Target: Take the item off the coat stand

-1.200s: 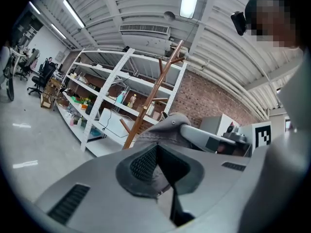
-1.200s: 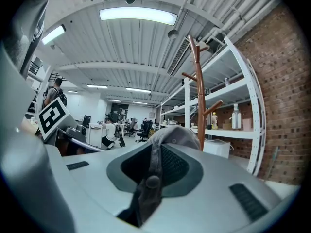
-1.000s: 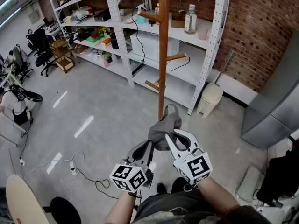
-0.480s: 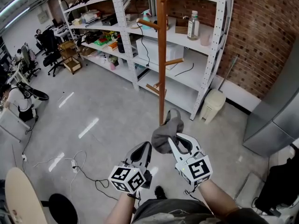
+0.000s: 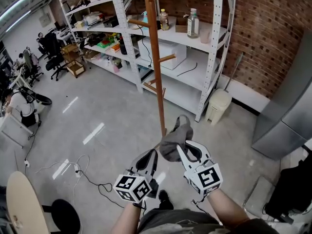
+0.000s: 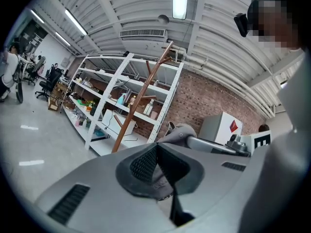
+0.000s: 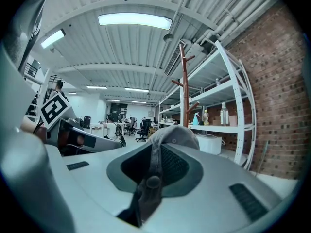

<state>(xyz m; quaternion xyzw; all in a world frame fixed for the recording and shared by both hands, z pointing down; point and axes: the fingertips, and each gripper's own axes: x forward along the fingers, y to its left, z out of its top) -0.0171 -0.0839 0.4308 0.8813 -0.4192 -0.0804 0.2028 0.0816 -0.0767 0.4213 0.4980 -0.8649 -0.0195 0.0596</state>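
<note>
My left hand-held gripper (image 5: 153, 153) has its jaws closed together with nothing between them. The wooden coat stand (image 5: 155, 67) stands upright beyond it. The grey cap (image 5: 174, 138) is off the stand, pinched by its fabric in my clenched right hand-held gripper (image 5: 182, 148).

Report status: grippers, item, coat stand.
Right gripper shut on grey fabric cap. Left gripper shut, empty. Cap off the brown wooden coat stand, clear of its pegs. Nothing in the way.
</note>
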